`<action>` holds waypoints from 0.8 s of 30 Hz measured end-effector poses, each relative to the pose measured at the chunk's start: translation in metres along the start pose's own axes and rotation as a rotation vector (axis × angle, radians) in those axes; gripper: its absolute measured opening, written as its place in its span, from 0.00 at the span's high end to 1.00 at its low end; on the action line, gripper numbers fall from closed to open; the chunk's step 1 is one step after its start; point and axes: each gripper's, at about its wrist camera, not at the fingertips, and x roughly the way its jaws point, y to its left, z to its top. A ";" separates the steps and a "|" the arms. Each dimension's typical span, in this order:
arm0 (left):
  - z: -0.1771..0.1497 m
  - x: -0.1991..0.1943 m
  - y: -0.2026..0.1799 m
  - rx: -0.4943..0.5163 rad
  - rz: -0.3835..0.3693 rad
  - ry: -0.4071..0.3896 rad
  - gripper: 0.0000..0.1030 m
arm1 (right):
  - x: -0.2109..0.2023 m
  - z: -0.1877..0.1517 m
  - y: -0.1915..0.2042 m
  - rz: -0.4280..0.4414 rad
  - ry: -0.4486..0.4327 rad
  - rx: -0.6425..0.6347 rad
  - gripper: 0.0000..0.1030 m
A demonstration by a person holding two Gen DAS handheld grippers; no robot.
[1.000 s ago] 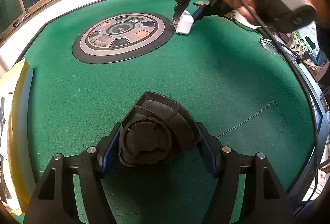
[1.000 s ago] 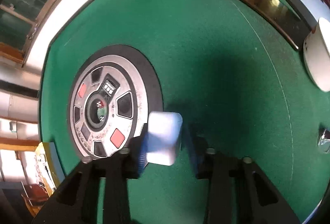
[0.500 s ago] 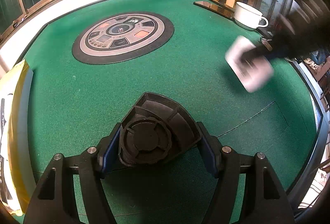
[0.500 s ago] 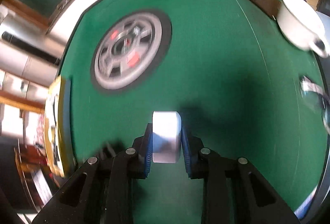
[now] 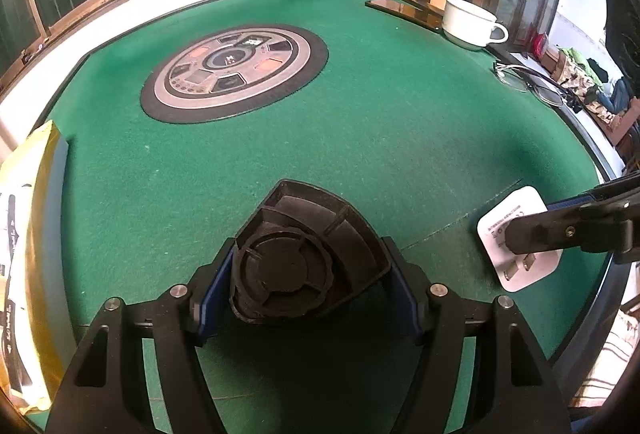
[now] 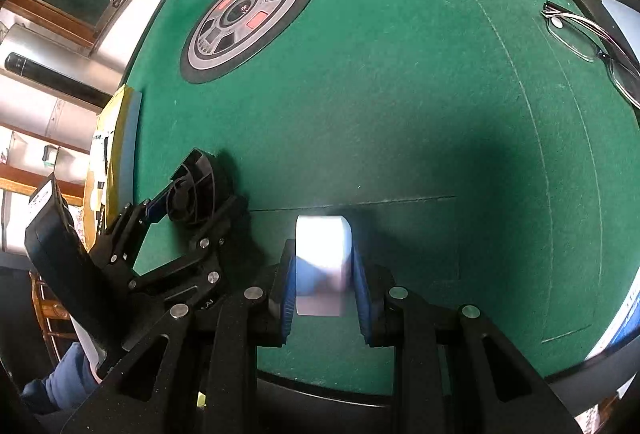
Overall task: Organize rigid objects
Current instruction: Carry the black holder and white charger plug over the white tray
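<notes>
The white plug adapter sits clamped between the blue pads of the right gripper, low over the green felt desk near its near right edge; in the left wrist view the same adapter shows its metal prongs and printed face at the right, with the right gripper reaching in from the right border. To the left of it the left gripper is closed on a black fan-shaped plastic housing, its pads pressing both sides, and the housing rests on or just above the felt. Farther off, left of centre, a round grey and black control panel is set into the desk. At the far right stand a white cup and, nearer, a pair of glasses. A yellow package lies along the left edge.
</notes>
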 end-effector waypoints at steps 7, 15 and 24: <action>-0.002 -0.013 0.014 -0.009 0.022 -0.022 0.35 | 0.003 -0.003 0.015 0.005 0.001 -0.018 0.78; -0.004 -0.027 0.029 -0.015 0.047 -0.048 0.35 | 0.005 -0.003 0.037 0.007 -0.010 -0.059 0.78; -0.008 -0.046 0.052 -0.033 0.090 -0.088 0.34 | 0.005 -0.004 0.063 0.013 -0.024 -0.114 0.78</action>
